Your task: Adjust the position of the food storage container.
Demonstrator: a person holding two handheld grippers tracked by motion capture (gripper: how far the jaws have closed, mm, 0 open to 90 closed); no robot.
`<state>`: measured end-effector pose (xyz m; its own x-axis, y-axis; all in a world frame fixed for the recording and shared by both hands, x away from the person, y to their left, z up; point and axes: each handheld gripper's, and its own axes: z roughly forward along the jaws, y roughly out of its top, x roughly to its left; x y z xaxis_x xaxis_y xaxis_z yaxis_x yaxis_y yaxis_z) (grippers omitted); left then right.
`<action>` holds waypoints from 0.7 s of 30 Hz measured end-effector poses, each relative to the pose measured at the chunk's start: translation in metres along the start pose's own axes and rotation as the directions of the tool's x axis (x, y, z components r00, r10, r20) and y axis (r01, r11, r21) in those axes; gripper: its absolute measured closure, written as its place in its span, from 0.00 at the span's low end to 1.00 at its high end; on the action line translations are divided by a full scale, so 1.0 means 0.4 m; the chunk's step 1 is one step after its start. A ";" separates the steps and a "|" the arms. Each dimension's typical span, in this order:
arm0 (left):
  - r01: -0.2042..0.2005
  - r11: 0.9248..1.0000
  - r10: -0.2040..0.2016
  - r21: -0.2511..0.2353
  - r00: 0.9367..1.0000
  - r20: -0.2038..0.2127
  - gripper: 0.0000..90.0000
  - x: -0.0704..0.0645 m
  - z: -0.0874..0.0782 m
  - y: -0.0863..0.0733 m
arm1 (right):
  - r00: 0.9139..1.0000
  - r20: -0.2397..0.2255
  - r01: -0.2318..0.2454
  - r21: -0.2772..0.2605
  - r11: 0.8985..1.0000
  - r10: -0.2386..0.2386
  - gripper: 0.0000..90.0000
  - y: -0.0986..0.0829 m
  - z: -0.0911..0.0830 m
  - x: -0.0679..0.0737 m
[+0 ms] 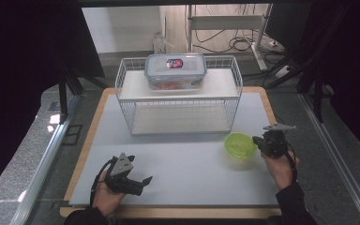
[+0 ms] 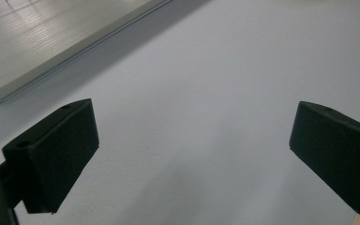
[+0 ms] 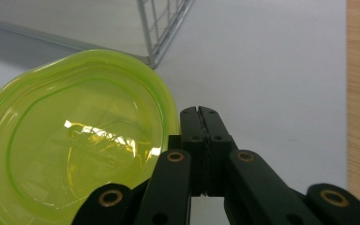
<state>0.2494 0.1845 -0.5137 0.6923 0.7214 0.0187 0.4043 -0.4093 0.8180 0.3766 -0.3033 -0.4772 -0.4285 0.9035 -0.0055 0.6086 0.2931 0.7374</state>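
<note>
1. A grey mat (image 1: 178, 159) lies on a wooden table (image 1: 93, 117). The room around it is dark, with a grey floor and cables at 12 o'clock.
2. A white wire rack (image 1: 178, 93) stands on the far half of the mat. A clear box (image 1: 175, 71) with a lid sits on top of the rack.
3. A green bowl (image 1: 239, 145) sits on the mat, near the rack's front right corner, at about 3 o'clock from the middle of the mat.
4. The right gripper (image 1: 268, 141) is just beside the bowl, at the bowl's 3 o'clock side. In the right gripper view, the bowl (image 3: 75, 145) lies at 9 o'clock from the gripper (image 3: 200, 115), very close to its tips. It is hard to tell if they touch.
5. The right gripper's jaws are pressed together with nothing between them.
6. The right hand (image 1: 281, 166) comes in from 5 o'clock and points the gripper toward the bowl.
7. The left gripper (image 1: 138, 180) is at 7 o'clock on the mat, well apart from the bowl. Its jaws point toward 3 o'clock.
8. In the left gripper view, the jaws of this gripper (image 2: 192, 140) are wide apart over bare mat.
9. The left hand (image 1: 105, 192) holds its gripper low, near the front edge of the table.
</note>
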 end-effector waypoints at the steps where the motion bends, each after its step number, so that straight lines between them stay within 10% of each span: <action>1: 0.000 1.000 0.000 0.000 1.000 -0.001 0.02 0.000 0.000 0.000 | 1.000 -0.007 0.002 0.001 1.000 -0.002 1.00 0.001 0.002 0.006; 21: -0.007 1.000 0.007 0.008 1.000 0.002 0.02 -0.003 0.003 0.001 | 0.986 -0.152 0.076 0.008 0.997 -0.073 1.00 0.018 0.033 0.145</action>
<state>0.2494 0.1828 -0.5140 0.6963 0.7174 0.0233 0.4041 -0.4187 0.8133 0.3648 -0.2447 -0.4810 -0.5684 0.8216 0.0430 0.5799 0.3631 0.7293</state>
